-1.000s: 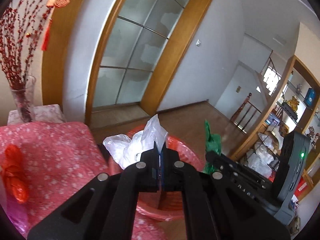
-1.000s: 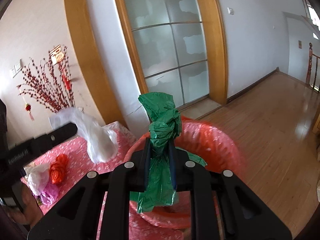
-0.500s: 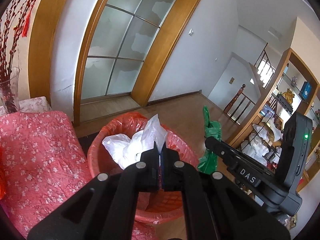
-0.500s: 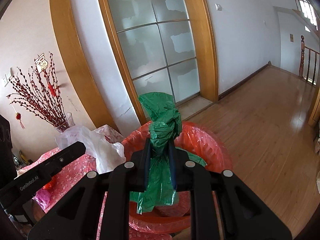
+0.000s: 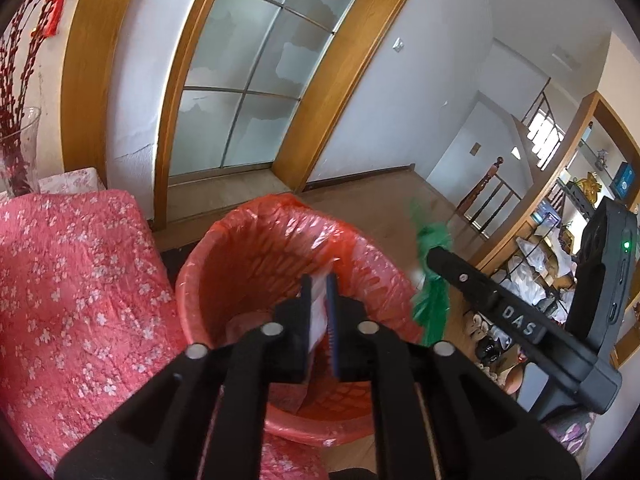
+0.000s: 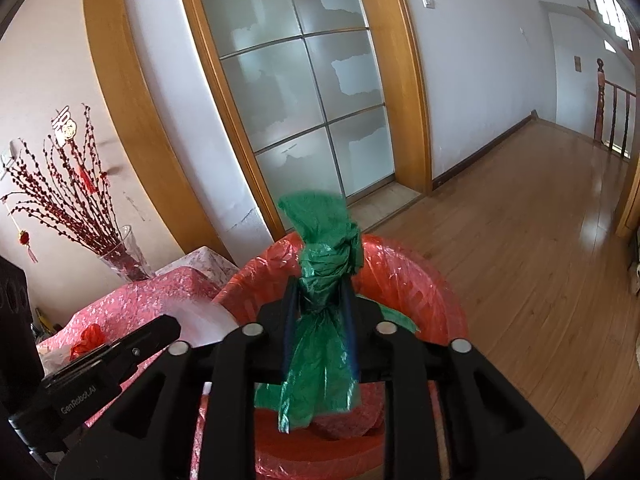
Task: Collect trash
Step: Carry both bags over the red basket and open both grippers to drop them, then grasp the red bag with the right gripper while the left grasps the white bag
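Both claws hover over a red-lined bin (image 5: 256, 264): the left claw (image 5: 319, 292), jaws just parting, has a white plastic bag (image 5: 317, 316) loose between its fingers, while the right claw (image 6: 319, 300), jaws also widening, brackets a knotted green bag (image 6: 324, 280) hanging bin-ward.
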`<action>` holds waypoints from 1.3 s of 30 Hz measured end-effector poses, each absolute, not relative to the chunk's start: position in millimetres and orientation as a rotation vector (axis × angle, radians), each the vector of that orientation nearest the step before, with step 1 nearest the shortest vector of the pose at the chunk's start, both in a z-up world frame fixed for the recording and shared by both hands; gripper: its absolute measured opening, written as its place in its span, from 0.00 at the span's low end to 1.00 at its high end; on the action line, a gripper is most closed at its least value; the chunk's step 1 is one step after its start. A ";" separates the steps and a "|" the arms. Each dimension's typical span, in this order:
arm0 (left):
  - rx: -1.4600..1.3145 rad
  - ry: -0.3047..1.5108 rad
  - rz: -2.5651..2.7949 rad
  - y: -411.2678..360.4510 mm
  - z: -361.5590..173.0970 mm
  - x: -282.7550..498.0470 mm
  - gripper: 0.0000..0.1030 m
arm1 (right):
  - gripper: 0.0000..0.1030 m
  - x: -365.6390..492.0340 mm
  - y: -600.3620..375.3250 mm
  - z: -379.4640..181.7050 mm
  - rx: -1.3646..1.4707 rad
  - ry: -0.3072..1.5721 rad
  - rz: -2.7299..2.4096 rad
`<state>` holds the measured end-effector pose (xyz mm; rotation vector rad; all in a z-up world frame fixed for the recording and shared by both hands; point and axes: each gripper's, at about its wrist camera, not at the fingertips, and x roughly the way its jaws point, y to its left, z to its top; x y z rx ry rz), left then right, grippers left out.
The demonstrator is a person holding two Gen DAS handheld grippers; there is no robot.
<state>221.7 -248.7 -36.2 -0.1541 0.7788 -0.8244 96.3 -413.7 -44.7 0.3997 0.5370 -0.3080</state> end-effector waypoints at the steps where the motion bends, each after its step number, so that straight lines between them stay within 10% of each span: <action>1: -0.155 0.779 -0.816 -246.1 -37.0 222.5 0.18 | 0.34 95.5 -414.5 -45.1 0.401 0.537 -0.311; 15: -0.085 0.650 -0.587 -154.9 -24.2 198.6 0.48 | 0.82 81.2 -365.5 -32.3 0.215 0.465 -0.335; 39: -0.126 0.538 -0.028 114.1 -27.6 142.9 0.63 | 0.63 187.9 -125.2 -73.4 0.144 0.678 0.185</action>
